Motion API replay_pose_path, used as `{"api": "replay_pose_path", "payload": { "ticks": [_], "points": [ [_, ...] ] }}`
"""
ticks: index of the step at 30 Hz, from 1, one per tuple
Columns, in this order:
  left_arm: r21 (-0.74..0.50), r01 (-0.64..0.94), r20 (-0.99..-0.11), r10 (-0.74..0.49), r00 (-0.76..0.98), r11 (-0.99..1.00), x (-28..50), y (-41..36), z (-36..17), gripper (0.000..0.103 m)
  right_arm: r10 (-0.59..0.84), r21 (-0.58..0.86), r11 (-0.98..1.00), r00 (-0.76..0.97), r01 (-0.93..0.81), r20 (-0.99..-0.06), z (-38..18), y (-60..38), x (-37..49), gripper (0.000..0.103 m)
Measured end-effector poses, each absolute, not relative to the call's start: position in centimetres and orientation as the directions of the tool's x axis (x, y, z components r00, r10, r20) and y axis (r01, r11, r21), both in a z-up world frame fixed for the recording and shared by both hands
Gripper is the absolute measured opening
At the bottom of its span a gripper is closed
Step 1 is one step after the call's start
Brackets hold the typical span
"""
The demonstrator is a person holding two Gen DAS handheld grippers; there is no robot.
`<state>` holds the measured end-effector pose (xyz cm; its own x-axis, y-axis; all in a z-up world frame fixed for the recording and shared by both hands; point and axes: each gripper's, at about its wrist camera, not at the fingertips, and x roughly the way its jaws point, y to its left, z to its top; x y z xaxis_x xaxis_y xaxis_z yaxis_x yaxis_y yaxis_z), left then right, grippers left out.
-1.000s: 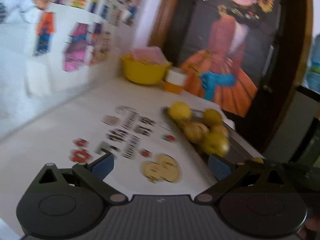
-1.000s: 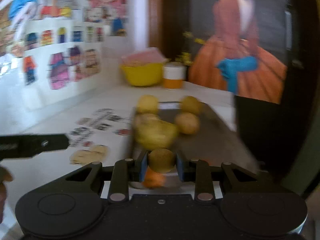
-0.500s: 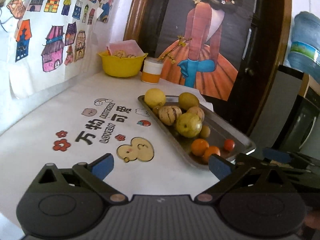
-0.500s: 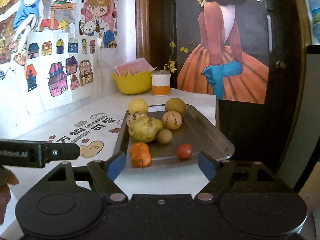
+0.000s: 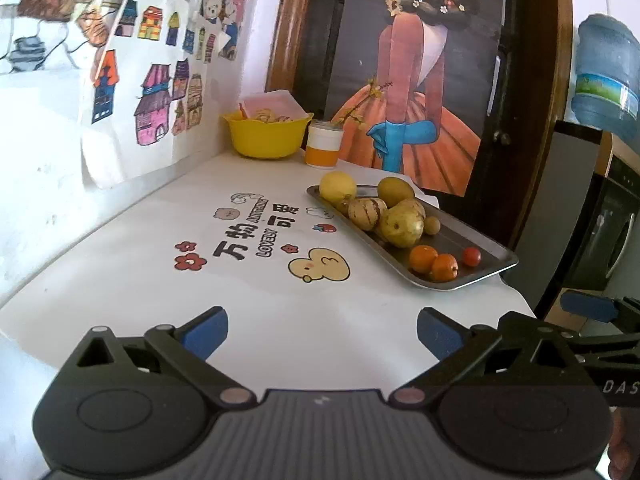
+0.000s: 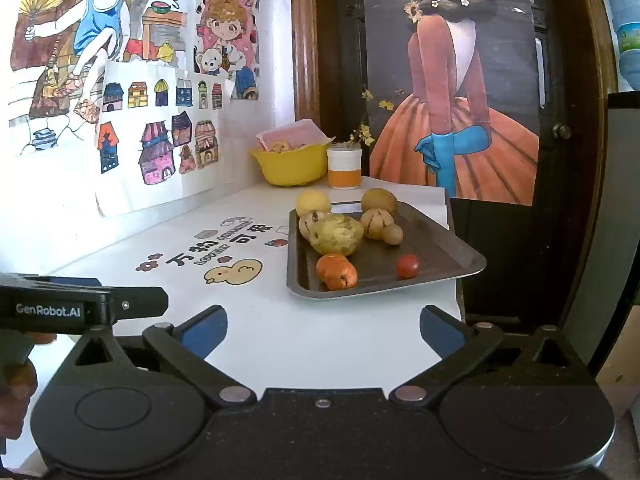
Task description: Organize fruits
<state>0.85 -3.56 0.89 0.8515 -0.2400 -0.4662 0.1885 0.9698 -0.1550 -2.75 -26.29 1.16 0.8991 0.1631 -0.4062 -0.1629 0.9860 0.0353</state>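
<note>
Broadly, a white table [image 6: 256, 344] with a smooth printed cover filled both views, its surface marked with cartoon flowers, lettering and a yellow duck [image 5: 319, 270]. Toward its right edge lay a shallow rectangular metal tray [image 6: 448, 258], dull grey with rounded corners and a raised rim. On the tray sat the fruits: a knobbly greenish-yellow pear [image 6: 335, 234] in the middle, a smooth yellow round fruit [image 6: 313, 203] and an olive-green one [image 6: 379, 200] at the far end, two pale striped fruits just beside the pear, a small tan round fruit [image 6: 392, 234], two glossy oranges [image 5: 433, 262] touching each other near the front rim, and a small red tomato [image 6: 407, 265] a little apart from them.

At the back of the table stood a yellow plastic bowl [image 6: 290, 164] and beside it a white and orange cup [image 6: 344, 168].

The right gripper [image 6: 323, 330] hovered over the table's near edge, its blue-padded fingers spread wide and empty, the tray beyond their tips and slightly right of centre. The left gripper [image 5: 322, 330] was likewise splayed and holding nothing, with the tray well ahead and off to its right.
</note>
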Motion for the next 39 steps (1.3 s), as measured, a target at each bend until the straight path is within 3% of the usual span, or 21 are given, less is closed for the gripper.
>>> {"api": "replay_pose_path", "payload": {
  "ticks": [39],
  "points": [
    [-0.154,0.149,-0.465,-0.205,0.861,0.977,0.0,-2.4,0.5,0.102,0.149,0.035,0.988,0.898,-0.148,-0.415,1.0,-26.4,-2.7,0.102]
  ]
}}
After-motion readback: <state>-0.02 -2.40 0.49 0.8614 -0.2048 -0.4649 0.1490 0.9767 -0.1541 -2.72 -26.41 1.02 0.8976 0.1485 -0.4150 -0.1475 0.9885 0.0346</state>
